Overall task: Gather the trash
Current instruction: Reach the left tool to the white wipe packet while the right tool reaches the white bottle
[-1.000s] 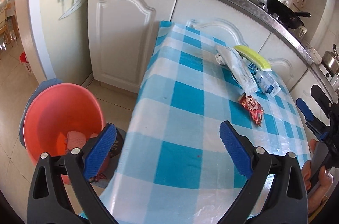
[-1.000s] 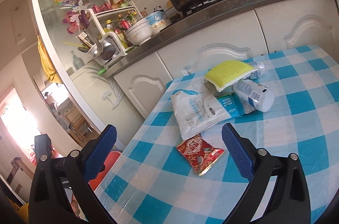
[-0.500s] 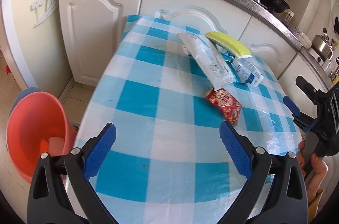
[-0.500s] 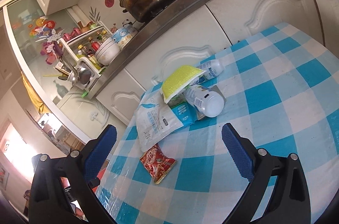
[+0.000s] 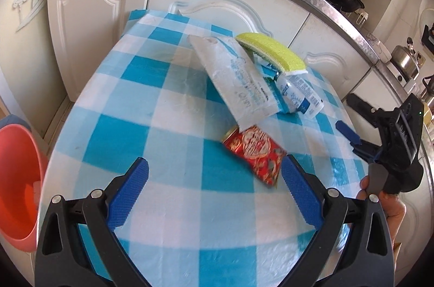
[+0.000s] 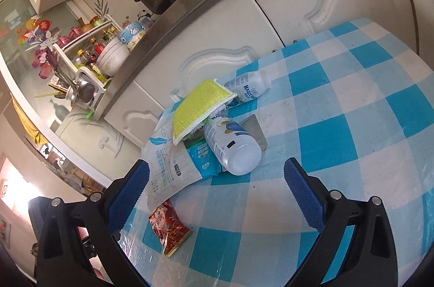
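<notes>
Since a second ago the left gripper (image 5: 214,186) has advanced over the checked table (image 5: 168,148); the red snack wrapper (image 5: 253,151), formerly well ahead, now lies just before its right finger. The jaws stand spread, holding nothing. The pink bin (image 5: 16,189) has slid to the left edge of view. The right gripper (image 6: 217,192) has closed in on the pile: white packet (image 6: 168,167), yellow sponge (image 6: 200,105) and bottle (image 6: 233,148). It too is released.
</notes>
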`<move>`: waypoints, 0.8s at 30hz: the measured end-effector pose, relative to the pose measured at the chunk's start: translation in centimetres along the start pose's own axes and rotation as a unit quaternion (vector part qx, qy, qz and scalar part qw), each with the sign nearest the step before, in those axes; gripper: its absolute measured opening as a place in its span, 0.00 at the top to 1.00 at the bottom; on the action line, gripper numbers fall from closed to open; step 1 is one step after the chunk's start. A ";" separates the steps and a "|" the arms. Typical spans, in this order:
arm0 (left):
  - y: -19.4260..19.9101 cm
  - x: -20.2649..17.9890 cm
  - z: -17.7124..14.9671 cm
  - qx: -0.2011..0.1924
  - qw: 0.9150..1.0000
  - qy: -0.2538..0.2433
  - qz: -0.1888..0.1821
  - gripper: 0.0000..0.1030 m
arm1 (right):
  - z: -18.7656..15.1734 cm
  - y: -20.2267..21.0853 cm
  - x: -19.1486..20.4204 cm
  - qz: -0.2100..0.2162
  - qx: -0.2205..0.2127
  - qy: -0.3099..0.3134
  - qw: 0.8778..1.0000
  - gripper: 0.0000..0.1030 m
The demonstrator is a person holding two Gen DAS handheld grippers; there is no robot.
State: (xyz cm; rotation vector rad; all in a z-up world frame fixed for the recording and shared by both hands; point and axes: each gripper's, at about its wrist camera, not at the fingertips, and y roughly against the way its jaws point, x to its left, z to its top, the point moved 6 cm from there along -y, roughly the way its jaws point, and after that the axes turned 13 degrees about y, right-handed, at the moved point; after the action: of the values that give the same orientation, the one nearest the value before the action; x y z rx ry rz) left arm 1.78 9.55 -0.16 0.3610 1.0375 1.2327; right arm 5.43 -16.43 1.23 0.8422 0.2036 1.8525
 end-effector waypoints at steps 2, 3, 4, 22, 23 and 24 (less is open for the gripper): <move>-0.7 -0.8 0.8 -0.001 1.000 0.005 -0.007 0.04 | 0.3 -1.1 0.1 -0.007 0.014 0.014 1.000 0.05; -1.1 -1.2 1.2 -0.003 1.000 0.003 -0.003 0.04 | 0.4 -1.5 0.2 -0.012 0.021 0.022 0.999 0.05; -1.5 -1.6 1.7 -0.005 1.000 0.000 0.006 0.04 | 0.5 -2.0 0.2 -0.018 0.029 0.029 0.999 0.05; -10.5 -6.0 6.5 0.035 0.995 -0.004 0.094 0.04 | -0.3 -4.5 0.0 0.005 0.055 0.027 0.998 0.27; -10.9 -6.1 6.5 0.035 0.994 -0.007 0.101 0.04 | -0.4 -4.5 0.1 0.003 0.056 0.030 0.998 0.27; -11.3 -6.1 6.6 0.037 0.994 -0.008 0.106 0.04 | -0.4 -4.5 0.1 0.002 0.057 0.032 0.998 0.27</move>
State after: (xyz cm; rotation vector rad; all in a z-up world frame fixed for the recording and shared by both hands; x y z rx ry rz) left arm 13.97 2.08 -2.16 0.5489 1.0521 1.3808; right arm 8.54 -14.25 -1.24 0.8620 0.3495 1.8876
